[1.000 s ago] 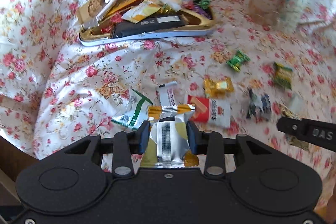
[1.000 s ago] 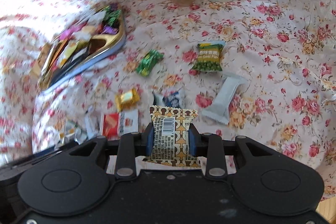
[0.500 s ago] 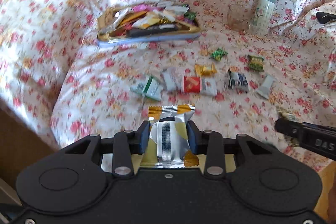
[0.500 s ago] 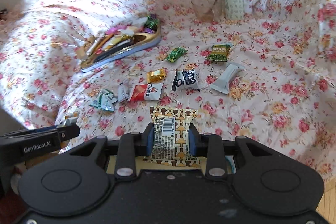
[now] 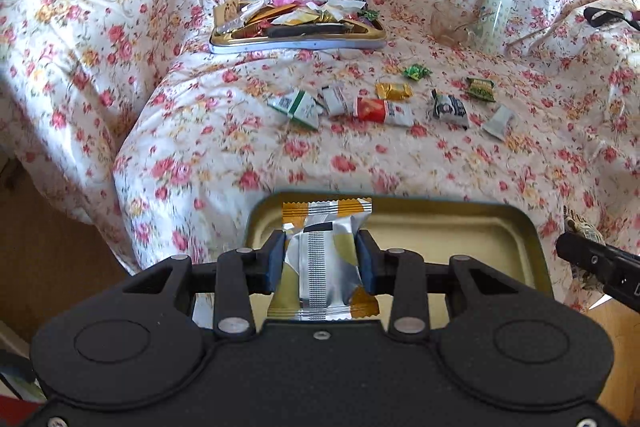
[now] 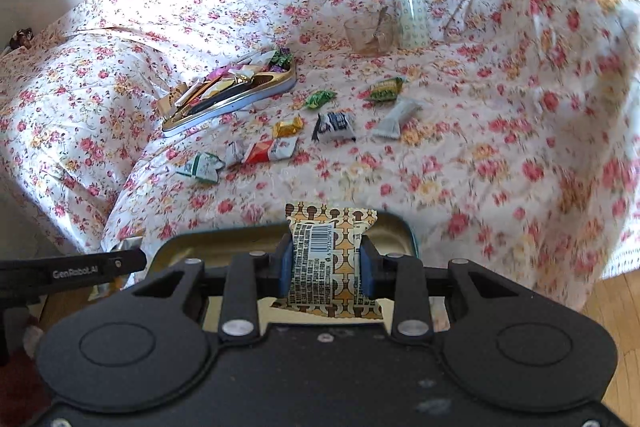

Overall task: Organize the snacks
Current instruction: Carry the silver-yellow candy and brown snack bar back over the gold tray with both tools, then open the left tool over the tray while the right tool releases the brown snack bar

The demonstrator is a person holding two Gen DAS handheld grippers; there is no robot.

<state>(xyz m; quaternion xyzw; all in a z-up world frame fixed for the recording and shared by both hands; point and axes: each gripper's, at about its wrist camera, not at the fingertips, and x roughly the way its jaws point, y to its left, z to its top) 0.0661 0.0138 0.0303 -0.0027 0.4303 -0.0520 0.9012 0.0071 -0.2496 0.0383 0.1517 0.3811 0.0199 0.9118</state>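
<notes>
Left wrist view: the left gripper (image 5: 320,259) sits at lower centre, its jaws closed onto a silver and orange snack packet (image 5: 322,263) that stands upright between the blue pads. Just behind the packet lies a gold tin tray (image 5: 460,231), bare inside where it shows, resting on the near edge of the flowered bedspread (image 5: 200,155). At upper centre a second gold tray (image 5: 298,41) is heaped with mixed wrappers. Between the two trays loose sweets lie in a rough row: a green and white packet (image 5: 298,107), a red and white packet (image 5: 384,111), a gold candy (image 5: 394,91), a green candy (image 5: 417,71), a black and white packet (image 5: 449,108) and a pale white bar (image 5: 498,121). A mint-capped bottle (image 5: 494,11) and a glass cup (image 5: 450,25) stand at upper right. The right gripper (image 5: 600,265) pokes in at the right edge.

Right wrist view: the right gripper (image 6: 326,263) holds a brown patterned snack packet (image 6: 328,259) with a barcode, jaws clamped on its sides, over the near gold tin tray (image 6: 396,227). The heaped tray (image 6: 228,95) lies at centre left, the bottle (image 6: 408,11) and cup (image 6: 368,35) at upper centre, the loose sweets between. The left gripper (image 6: 100,267) shows at lower left
</notes>
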